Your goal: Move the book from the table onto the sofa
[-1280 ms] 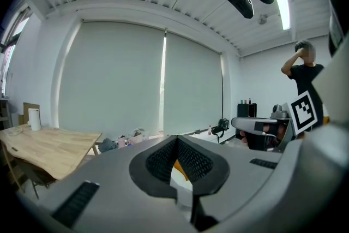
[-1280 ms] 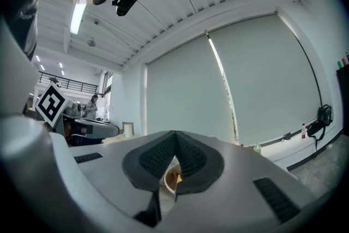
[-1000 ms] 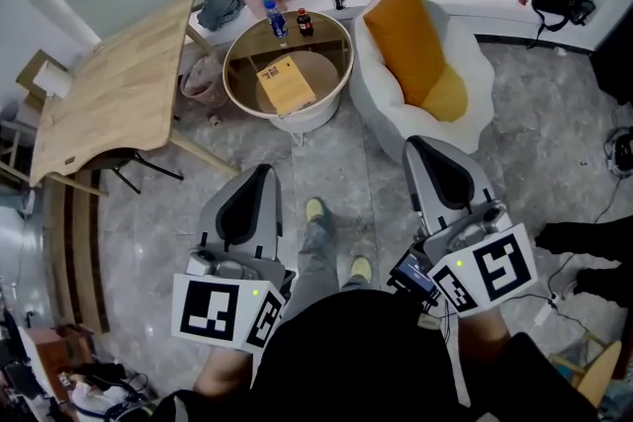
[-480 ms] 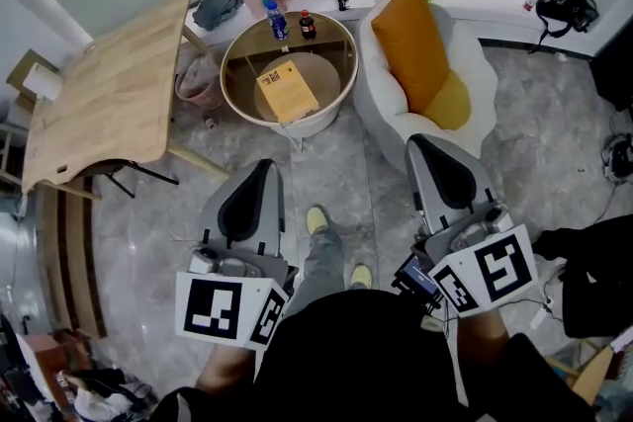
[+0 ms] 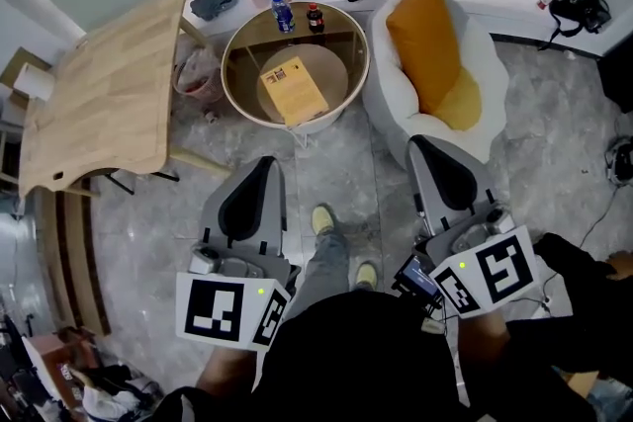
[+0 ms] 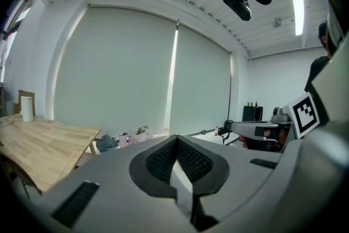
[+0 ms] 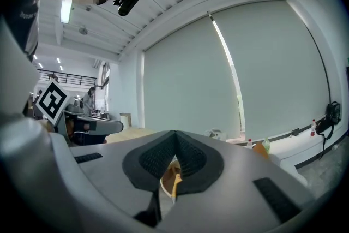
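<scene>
**Approach leg: both grippers clenched, empty, book untouched**

Since the earlier frame the round table (image 5: 348,42), the book (image 5: 294,90) and the sofa (image 5: 396,119) have slid slightly down-frame in the head view, so the person is closing in. Both grippers sit at the same spot in frame.

- Left gripper (image 5: 262,164): jaws pressed together, nothing between them, pointing at the floor near the table's near edge.
- Right gripper (image 5: 418,142): the same, clenched and empty, with its tip just short of the sofa's near edge.
- Book: yellow-orange cover, lying flat inside the round table's rim, a bit near of centre. Two bottles (image 5: 283,12) stand at the far rim, well apart from it.
- Sofa: white, right of the table and just beside it. An orange cushion (image 5: 428,40) leans on its back; the seat in front looks free.
- A wooden table (image 5: 99,104) stands at left, out of the path.

Step, as I read it: the walk-up, before any grasp. Next move: get within reach, open one gripper, and come in low at a book edge. A flat book offers little to pinch, so it probably needs sliding to the rim or lifting at a corner.
</scene>
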A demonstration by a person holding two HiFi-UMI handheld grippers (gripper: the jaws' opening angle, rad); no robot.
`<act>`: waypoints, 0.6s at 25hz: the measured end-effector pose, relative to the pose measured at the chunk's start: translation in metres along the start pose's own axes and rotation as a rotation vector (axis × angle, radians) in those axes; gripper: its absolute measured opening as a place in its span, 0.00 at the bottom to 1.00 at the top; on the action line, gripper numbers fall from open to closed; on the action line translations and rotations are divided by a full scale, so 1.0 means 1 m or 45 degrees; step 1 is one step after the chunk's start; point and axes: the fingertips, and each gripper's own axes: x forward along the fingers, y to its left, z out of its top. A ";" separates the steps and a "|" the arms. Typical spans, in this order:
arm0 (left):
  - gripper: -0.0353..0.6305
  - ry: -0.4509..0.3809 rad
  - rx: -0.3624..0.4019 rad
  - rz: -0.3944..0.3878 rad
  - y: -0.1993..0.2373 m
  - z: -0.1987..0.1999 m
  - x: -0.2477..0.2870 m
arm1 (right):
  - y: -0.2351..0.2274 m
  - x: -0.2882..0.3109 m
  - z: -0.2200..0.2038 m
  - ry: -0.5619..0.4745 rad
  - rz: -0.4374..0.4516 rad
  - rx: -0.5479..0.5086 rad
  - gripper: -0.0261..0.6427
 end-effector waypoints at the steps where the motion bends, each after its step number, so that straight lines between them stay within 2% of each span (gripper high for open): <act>1: 0.06 0.005 -0.001 0.001 0.006 -0.001 0.004 | 0.001 0.008 -0.002 0.009 0.004 -0.005 0.05; 15: 0.06 0.038 -0.056 0.007 0.066 -0.009 0.048 | 0.006 0.077 -0.010 0.079 0.023 -0.009 0.05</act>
